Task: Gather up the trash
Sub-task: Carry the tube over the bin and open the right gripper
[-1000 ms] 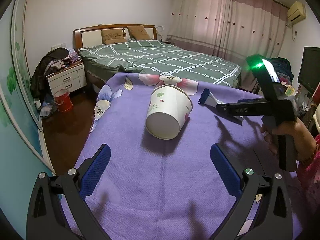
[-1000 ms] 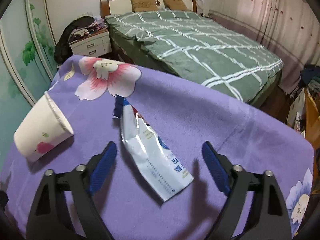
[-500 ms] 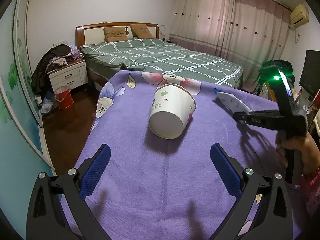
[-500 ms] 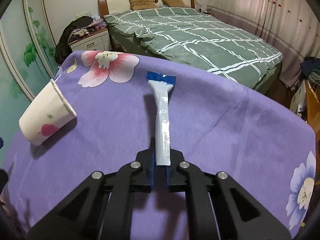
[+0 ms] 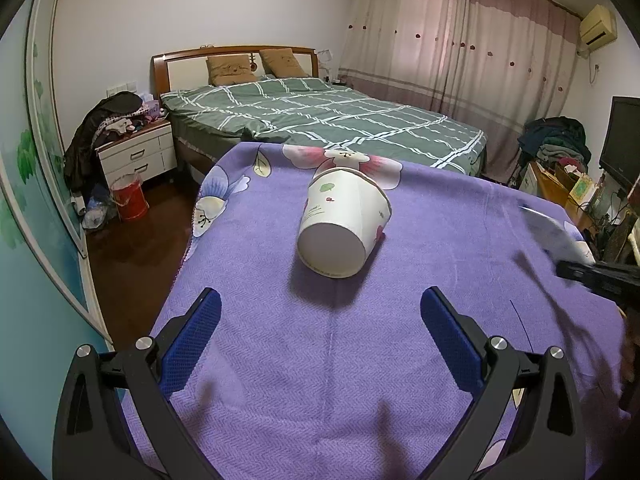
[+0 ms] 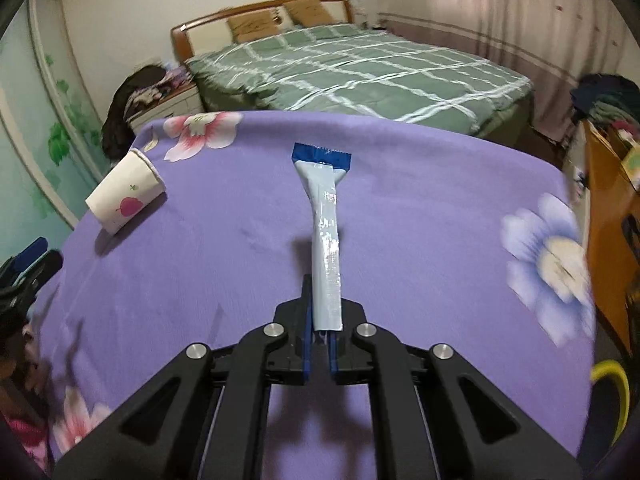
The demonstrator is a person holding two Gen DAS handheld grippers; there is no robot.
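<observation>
Right gripper (image 6: 319, 344): blue pads pressed together on the near end of a crumpled white-and-blue plastic wrapper (image 6: 325, 240). The wrapper sticks out ahead of the jaws, lifted clear of the purple floral cloth (image 6: 240, 248) that covers the table. Left-wrist view shows this gripper at the far right edge, blurred, wrapper tip pale above it.

Left gripper (image 5: 320, 344): blue pads spread wide, nothing between them, above the cloth.

White paper cup with small fruit prints (image 5: 340, 226): on its side on the cloth, base toward the left gripper, mouth toward the bed. Ahead of the open jaws, apart from them, nothing in between.

Surroundings: green checked bed (image 5: 320, 120) beyond the table; white bedside cabinet (image 5: 138, 156) piled with clothes; red bucket (image 5: 130, 196) on the floor beside it; pink curtains (image 5: 460, 48); dark screen (image 5: 624, 140) at right.
</observation>
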